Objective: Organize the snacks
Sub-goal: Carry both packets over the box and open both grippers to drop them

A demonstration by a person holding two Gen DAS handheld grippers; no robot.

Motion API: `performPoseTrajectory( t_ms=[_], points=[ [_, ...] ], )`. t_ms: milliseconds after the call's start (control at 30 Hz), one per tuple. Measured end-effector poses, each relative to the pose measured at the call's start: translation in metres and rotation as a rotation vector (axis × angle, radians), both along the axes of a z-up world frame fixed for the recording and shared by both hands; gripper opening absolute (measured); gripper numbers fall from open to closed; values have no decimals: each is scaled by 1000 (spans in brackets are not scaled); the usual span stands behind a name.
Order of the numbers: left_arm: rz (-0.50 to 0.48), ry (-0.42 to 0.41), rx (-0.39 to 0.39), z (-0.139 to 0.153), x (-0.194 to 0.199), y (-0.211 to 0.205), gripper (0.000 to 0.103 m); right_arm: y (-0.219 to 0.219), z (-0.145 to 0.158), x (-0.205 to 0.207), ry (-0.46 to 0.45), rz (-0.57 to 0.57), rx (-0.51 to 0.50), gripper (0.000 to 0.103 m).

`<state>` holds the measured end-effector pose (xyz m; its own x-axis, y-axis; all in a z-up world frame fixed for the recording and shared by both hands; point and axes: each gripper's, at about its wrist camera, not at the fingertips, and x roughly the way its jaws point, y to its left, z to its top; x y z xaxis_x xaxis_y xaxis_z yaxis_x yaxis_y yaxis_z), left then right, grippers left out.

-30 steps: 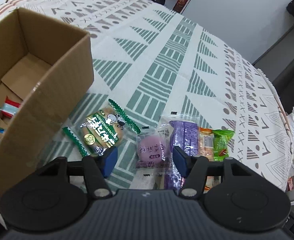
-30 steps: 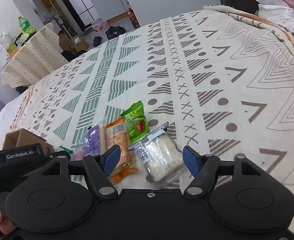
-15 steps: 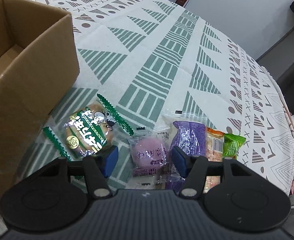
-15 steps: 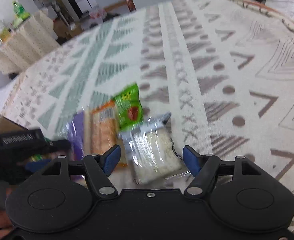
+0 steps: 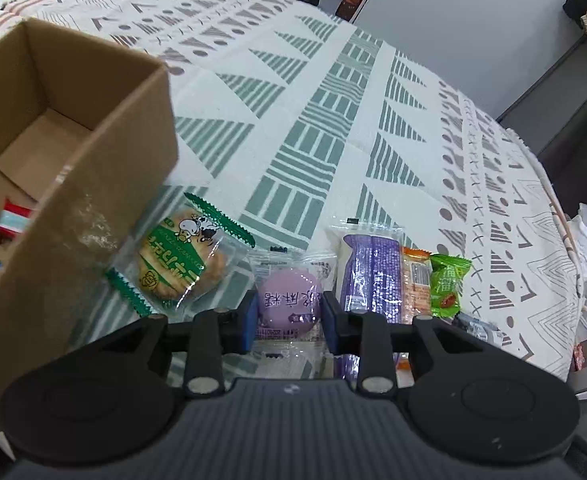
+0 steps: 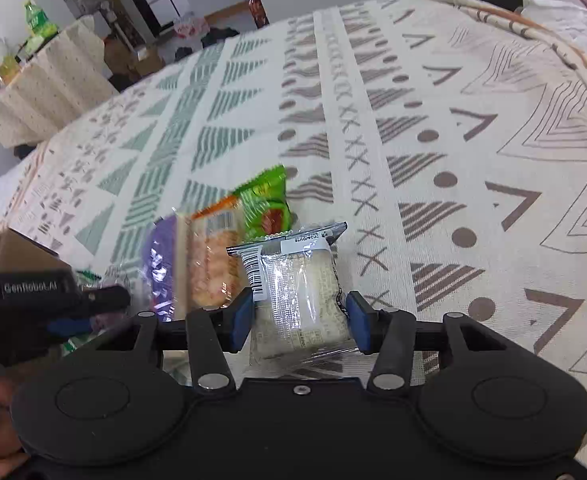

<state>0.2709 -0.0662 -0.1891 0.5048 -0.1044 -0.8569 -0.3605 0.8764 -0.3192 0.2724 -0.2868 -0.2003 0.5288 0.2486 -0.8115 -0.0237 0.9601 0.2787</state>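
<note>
With the left gripper (image 5: 286,317) closed narrow around the purple bun (image 5: 289,300) just right of the box (image 5: 93,184) and the right gripper (image 6: 299,320) bracketing the white cake (image 6: 305,300) further right – squeeze gently, lift straight, then drop each into the box.

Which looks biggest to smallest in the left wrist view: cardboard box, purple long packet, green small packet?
1. cardboard box, though nearest the camera
2. purple long packet
3. green small packet
</note>
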Motion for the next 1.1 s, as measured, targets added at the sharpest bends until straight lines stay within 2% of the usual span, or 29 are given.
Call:
performPoseTrajectory(
  t_ms=[600, 1100],
  points=[
    [17, -117, 16, 60, -55, 33, 31, 49, 63, -36, -166, 1, 25, 48],
    [55, -205, 34, 106, -89, 74, 31, 80, 93, -62, -239, -8, 97, 48]
  ],
)
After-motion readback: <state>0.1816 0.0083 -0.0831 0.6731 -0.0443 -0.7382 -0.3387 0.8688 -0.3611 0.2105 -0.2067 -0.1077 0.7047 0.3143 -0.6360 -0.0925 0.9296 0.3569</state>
